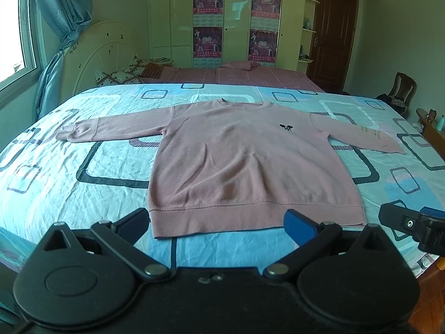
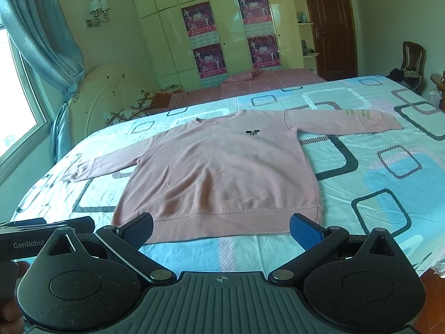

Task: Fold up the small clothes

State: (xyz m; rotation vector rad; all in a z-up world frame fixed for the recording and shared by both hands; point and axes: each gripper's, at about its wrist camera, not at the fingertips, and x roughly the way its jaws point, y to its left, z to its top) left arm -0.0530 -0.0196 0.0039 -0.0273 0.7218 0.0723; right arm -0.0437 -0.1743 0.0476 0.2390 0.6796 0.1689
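A pink long-sleeved sweatshirt (image 1: 239, 161) (image 2: 219, 172) lies flat and face up on the bed, both sleeves spread out sideways, a small black logo on its chest. Its ribbed hem faces me at the near edge. My left gripper (image 1: 218, 224) hovers open just in front of the hem, nothing between its fingers. My right gripper (image 2: 221, 229) also stands open before the hem, holding nothing. The right gripper's black body (image 1: 417, 226) shows at the right edge of the left wrist view; the left one (image 2: 41, 236) shows at the left of the right wrist view.
The bed carries a light blue sheet (image 1: 83, 167) with rounded-square patterns. Behind it lies a second bed with a pink cover (image 1: 236, 75) and pillows. A white headboard (image 1: 100, 53), a wardrobe with posters (image 1: 236, 22), a brown door (image 1: 331, 36) and a chair (image 1: 403, 89) stand around.
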